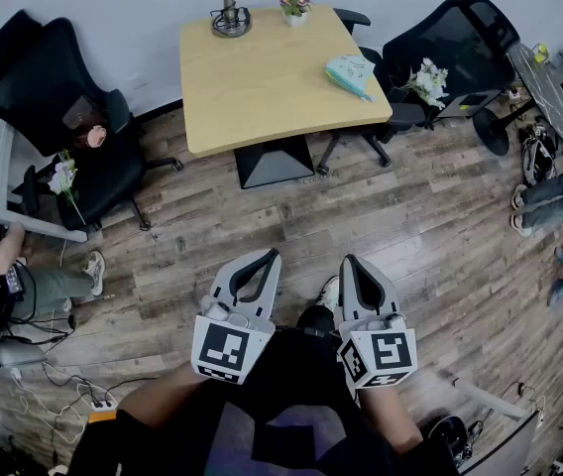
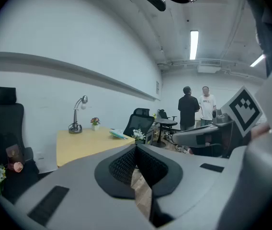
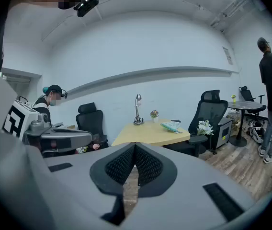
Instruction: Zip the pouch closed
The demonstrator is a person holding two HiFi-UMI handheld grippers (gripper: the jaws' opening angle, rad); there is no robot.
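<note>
- Both sets of jaws are pressed together with nothing between them; the left gripper (image 1: 265,258) and right gripper (image 1: 351,263) hang over the wooden floor (image 1: 212,226).
- The teal pouch (image 1: 351,73) lies near the tabletop's (image 1: 252,87) right edge, well apart from them.
- Likely best: step in, open up, pin the fabric with one gripper and take the zip pull with the other.

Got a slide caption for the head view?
Shut, empty left gripper and right gripper face a teal pouch on the light wooden table.

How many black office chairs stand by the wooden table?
2. One office chair stands left of the table; the other stands at its right side. More could be hidden outside the head view.
</note>
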